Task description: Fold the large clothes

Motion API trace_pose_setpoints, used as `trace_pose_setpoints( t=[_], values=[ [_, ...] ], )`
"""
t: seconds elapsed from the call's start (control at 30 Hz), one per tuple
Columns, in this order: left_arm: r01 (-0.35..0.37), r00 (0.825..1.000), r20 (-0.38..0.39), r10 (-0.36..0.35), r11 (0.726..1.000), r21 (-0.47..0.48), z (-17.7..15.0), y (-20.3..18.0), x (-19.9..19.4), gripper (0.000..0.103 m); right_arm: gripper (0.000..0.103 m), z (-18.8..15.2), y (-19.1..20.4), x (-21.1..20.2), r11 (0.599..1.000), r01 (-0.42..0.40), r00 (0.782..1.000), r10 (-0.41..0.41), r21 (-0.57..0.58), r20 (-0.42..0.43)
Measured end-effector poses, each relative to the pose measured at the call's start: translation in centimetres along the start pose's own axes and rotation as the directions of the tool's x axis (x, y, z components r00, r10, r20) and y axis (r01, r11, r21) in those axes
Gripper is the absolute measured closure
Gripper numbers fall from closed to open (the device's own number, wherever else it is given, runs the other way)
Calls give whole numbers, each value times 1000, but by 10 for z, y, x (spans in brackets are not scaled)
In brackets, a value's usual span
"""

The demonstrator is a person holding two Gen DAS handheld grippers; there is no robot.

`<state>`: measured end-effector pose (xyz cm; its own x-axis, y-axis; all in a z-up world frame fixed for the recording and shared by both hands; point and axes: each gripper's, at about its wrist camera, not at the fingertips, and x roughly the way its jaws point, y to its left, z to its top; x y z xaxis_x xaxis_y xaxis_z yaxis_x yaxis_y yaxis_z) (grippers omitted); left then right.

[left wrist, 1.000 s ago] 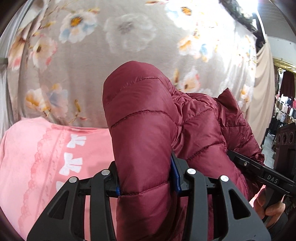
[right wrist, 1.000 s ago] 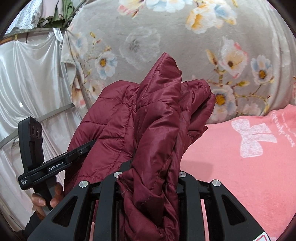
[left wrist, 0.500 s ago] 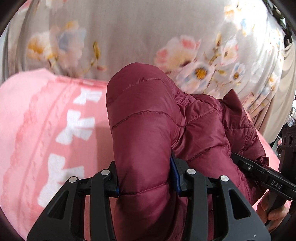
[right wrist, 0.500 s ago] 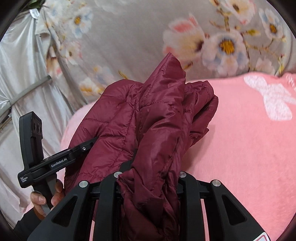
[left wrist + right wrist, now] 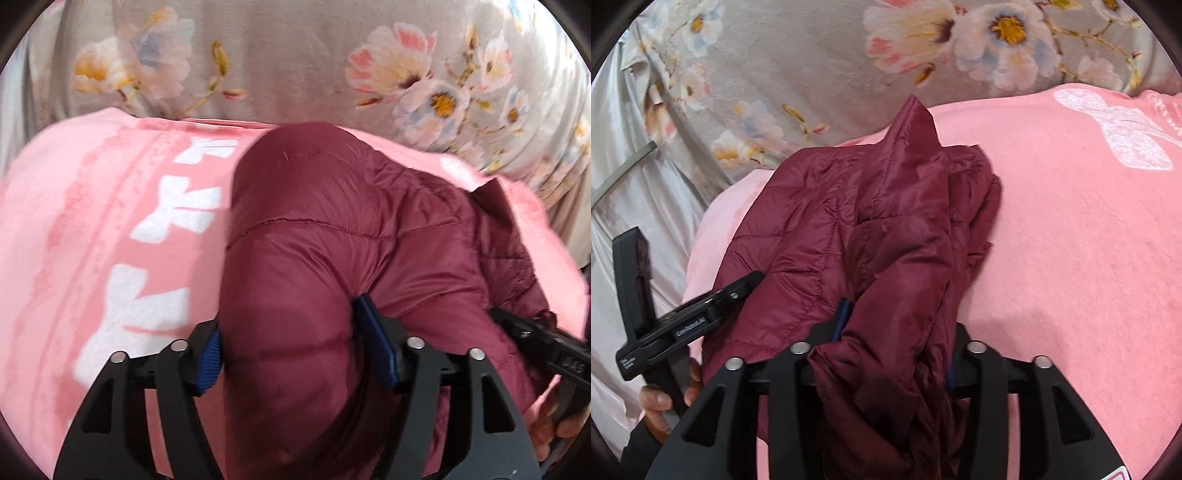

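1. The left gripper (image 5: 291, 354) is closed on a thick fold of the dark red jacket (image 5: 332, 258).
2. The right gripper (image 5: 894, 347) also clamps a bunch of the jacket (image 5: 879, 229).
3. The jacket is above the pink blanket (image 5: 1071, 240); whether it touches it, I cannot tell.
4. A flowered cloth (image 5: 295, 55) is behind.

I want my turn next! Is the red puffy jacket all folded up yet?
Not yet. The maroon jacket is bunched and doubled over above the pink blanket, so some gathering looks done. The left gripper and right gripper are both clamped on it. Laying it down flat and neatening the folds is left.
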<state>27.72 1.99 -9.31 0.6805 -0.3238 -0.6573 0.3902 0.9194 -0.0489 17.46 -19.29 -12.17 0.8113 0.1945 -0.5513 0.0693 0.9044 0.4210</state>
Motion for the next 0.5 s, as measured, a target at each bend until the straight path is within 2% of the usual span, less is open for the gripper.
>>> trace_pose_setpoints(
  t=[0.17,0.37,0.4,0.5],
  values=[
    [-133,990,-47,135,990,38,-2,-16,-20,30,49,-4,-3,-33,996,85,996,-85,12,29],
    [-154,981,-124,148,988,-32,9,-19,-37,28,53,14,23,-69,973,221,971,-214,-64,109],
    [-171,978,-127,165,985,-38,12,-20,-40,22,56,21,32,-73,969,232,967,-220,-89,126],
    [-222,971,-101,218,974,-39,25,-26,-46,15,61,41,57,-71,956,256,960,-234,-146,154]
  ],
)
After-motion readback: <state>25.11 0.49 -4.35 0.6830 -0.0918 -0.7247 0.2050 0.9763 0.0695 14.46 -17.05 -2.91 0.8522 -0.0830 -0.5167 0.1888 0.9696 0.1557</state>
